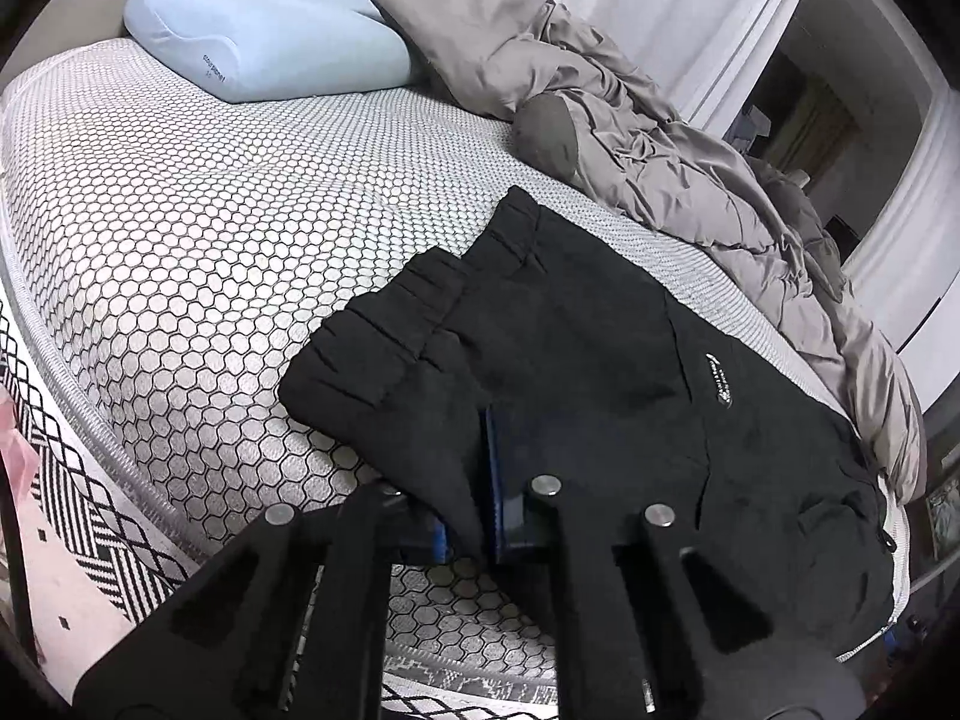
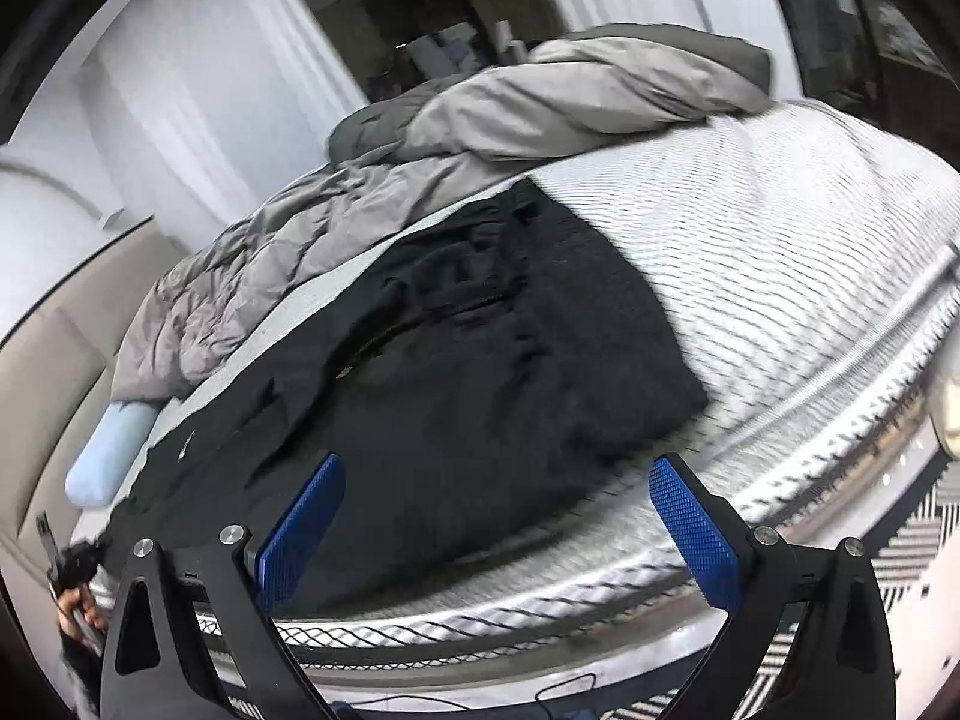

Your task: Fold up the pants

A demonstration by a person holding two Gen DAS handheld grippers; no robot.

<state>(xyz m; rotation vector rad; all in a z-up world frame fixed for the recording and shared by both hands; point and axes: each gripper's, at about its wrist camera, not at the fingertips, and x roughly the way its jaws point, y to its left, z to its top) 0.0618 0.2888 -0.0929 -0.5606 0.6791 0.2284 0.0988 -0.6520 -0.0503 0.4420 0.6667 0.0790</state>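
Left tongs (image 1: 474,516): pinching pants (image 1: 588,372) edge | Right tongs (image 2: 498,534): spread, pants just ahead on bed (image 2: 780,228) | Risk: thin one-sided pinch may slip; fold would skew.

mattress (image 1: 180,228) bare, duvet (image 1: 660,138) (bunched) beyond
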